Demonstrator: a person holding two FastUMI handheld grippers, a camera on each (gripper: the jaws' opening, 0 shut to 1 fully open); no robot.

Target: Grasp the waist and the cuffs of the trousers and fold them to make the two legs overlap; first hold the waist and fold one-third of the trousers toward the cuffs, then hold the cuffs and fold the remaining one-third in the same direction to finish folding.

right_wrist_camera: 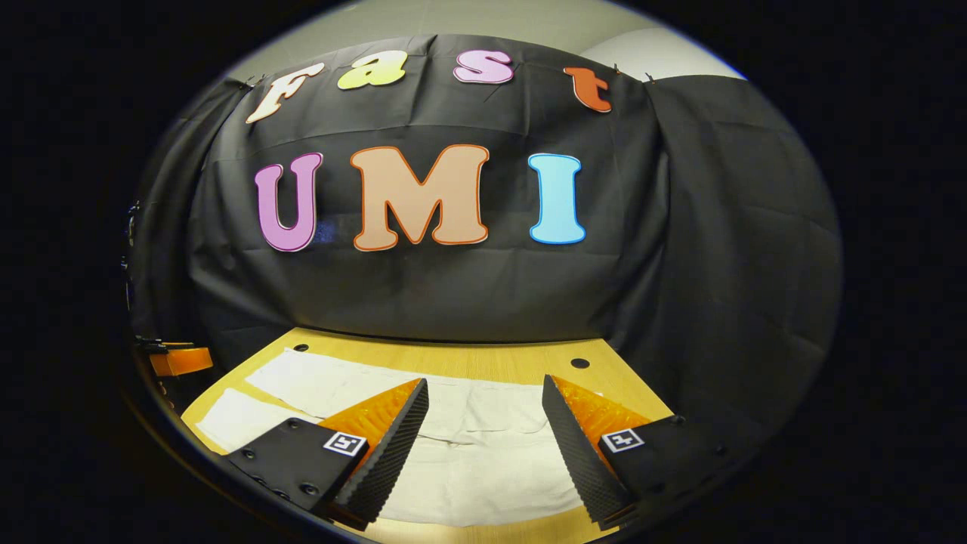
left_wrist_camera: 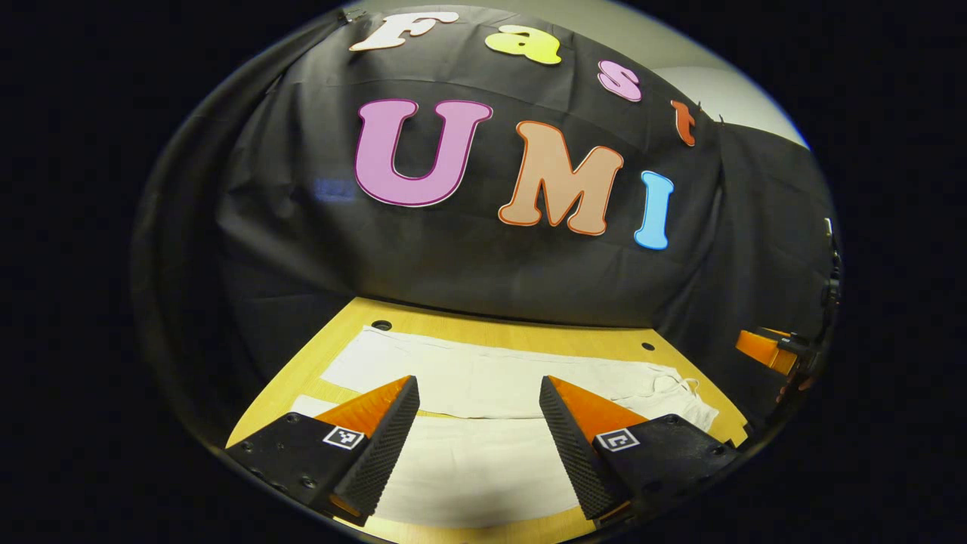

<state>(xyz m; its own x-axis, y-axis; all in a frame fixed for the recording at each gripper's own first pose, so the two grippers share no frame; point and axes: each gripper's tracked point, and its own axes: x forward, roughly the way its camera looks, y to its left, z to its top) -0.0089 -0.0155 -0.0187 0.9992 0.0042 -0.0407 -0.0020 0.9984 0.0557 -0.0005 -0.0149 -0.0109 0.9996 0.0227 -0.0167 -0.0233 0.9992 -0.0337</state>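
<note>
White trousers [left_wrist_camera: 483, 370] lie flat on the wooden table [left_wrist_camera: 529, 336], their two legs side by side with a thin strip of wood between them. The waist with its drawstring [left_wrist_camera: 680, 387] is at the right in the left gripper view. My left gripper [left_wrist_camera: 478, 381] hovers open over the near leg, holding nothing. In the right gripper view the trousers [right_wrist_camera: 476, 461] spread under my right gripper [right_wrist_camera: 485, 381], which is open and empty above the waist end. The other gripper [right_wrist_camera: 177, 361] shows at the far left edge there.
The black cloth wall closes off the table's far side and both ends. Small round holes [left_wrist_camera: 381, 325] [right_wrist_camera: 579, 363] sit in the tabletop near the back. A bare strip of wood [right_wrist_camera: 491, 361] runs behind the trousers. The right gripper's body [left_wrist_camera: 763, 349] shows at the right edge.
</note>
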